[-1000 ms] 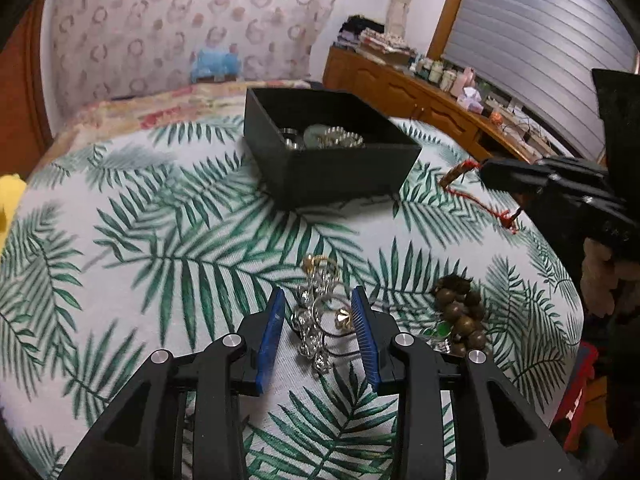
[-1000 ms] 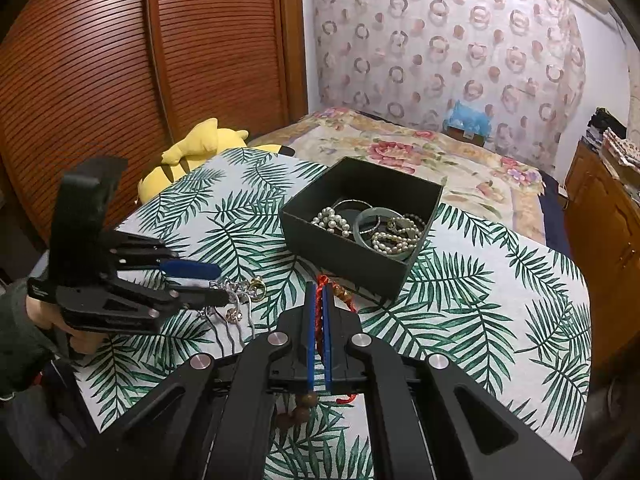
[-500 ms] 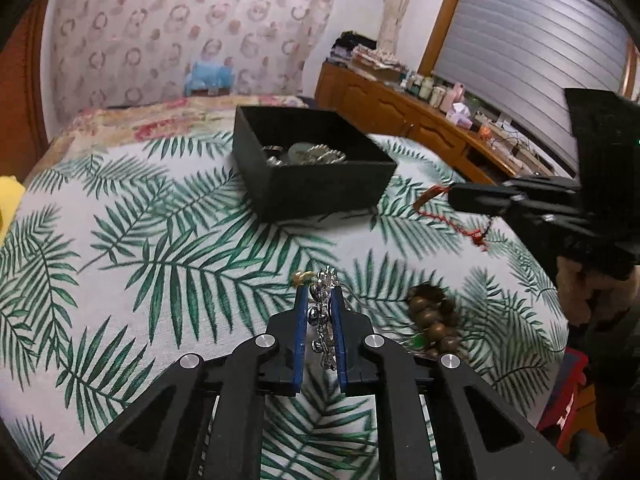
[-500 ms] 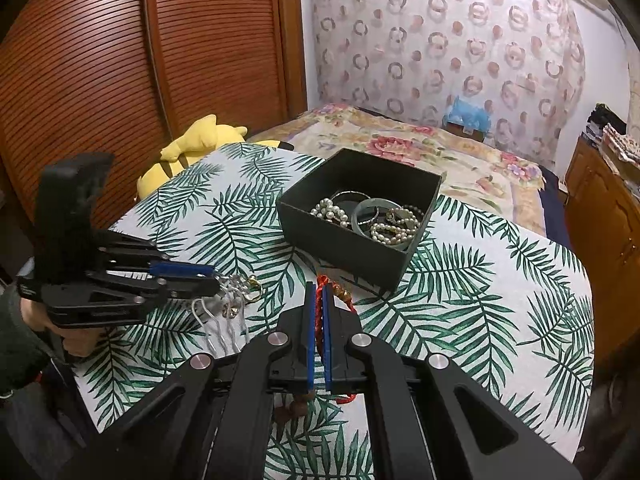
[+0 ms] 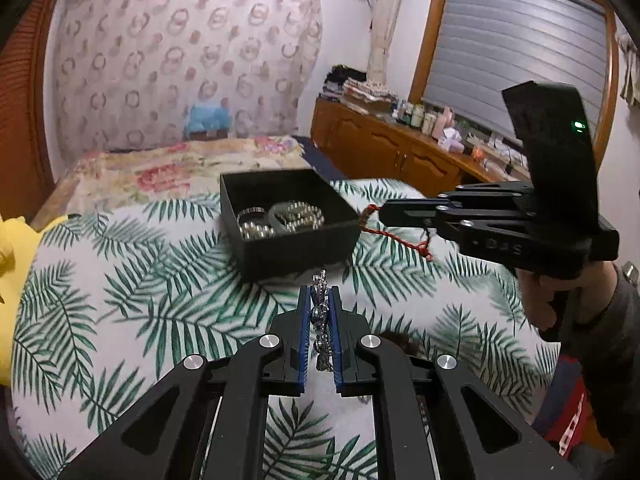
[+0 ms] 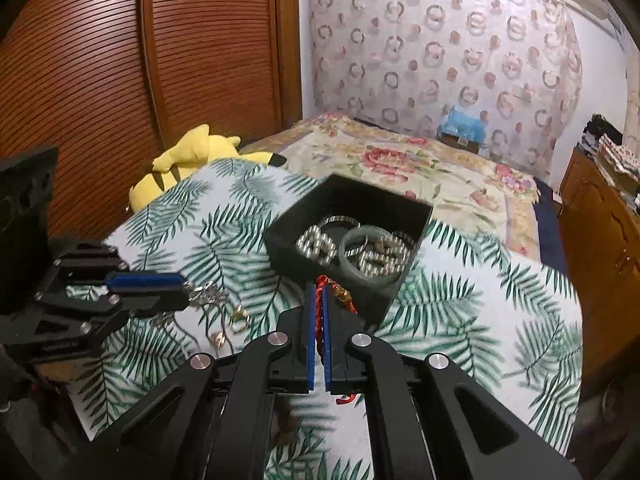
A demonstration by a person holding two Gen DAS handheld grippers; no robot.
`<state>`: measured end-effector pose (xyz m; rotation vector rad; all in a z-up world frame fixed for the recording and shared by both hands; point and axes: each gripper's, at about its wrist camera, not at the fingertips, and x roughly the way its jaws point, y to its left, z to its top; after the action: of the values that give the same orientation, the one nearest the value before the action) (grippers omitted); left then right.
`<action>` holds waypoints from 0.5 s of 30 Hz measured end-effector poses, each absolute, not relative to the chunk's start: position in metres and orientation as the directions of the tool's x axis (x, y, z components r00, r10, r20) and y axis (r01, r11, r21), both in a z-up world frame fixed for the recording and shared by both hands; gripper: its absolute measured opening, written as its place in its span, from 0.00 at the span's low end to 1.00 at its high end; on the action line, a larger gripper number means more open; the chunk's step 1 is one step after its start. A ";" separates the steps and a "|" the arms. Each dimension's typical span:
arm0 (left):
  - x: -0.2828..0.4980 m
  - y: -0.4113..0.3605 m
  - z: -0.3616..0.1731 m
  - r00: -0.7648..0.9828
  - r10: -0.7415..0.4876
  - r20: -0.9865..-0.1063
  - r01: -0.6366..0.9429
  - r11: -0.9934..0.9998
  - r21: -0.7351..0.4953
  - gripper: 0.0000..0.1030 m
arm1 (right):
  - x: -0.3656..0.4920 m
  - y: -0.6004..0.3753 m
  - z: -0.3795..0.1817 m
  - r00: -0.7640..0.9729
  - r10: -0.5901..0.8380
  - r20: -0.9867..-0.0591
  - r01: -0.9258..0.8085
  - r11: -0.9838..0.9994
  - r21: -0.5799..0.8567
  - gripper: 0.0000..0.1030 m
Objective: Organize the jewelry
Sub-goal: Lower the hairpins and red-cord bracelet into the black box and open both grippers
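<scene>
The left gripper (image 5: 319, 312) was closed on a silver chain bracelet (image 5: 320, 320), its blue pads pressing the links from both sides. In the right wrist view this bracelet (image 6: 212, 300) hung from the tip of the left gripper (image 6: 182, 290), and a gold ring (image 6: 239, 317) and some thin loops dangled below it, above the palm-leaf tablecloth (image 6: 480, 300).

The right gripper (image 6: 319, 320) was also closed, and it held a red cord bracelet (image 6: 319, 308) between its narrow blue pads. In the left wrist view the red cord (image 5: 396, 236) trailed down from the right gripper (image 5: 380, 213), just beside the right edge of the black jewelry box (image 5: 296, 248).

The box stood open on the tablecloth, ahead of both grippers. Inside it lay pearl strings (image 6: 316, 246), a pale green bangle (image 6: 370, 256) and a metal bangle (image 5: 251, 213). A yellow plush toy (image 6: 188, 160) lay at the far left edge of the table, near the wooden closet door (image 6: 120, 80)
</scene>
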<state>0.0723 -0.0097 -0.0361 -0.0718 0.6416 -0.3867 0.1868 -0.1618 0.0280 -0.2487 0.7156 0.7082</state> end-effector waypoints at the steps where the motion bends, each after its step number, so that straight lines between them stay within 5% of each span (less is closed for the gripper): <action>1: 0.073 -0.010 -0.033 0.740 -0.370 -0.562 0.327 0.928 -0.180 0.07 | 0.191 -0.160 0.031 0.541 0.509 -0.670 -0.669 0.743 0.023 0.04; 13: 0.102 0.004 -0.009 0.799 -0.287 -0.528 0.264 0.957 -0.122 0.08 | 0.264 -0.130 0.040 0.553 0.503 -0.664 -0.638 0.769 0.051 0.05; 15: 0.109 0.007 -0.006 0.804 -0.273 -0.528 0.250 0.961 -0.116 0.08 | 0.275 -0.130 0.034 0.540 0.497 -0.680 -0.620 0.780 0.078 0.21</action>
<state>0.1088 0.0074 -0.0062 -0.0414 0.5711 -0.2804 0.2751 -0.1296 0.0335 -0.1805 0.7468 0.6683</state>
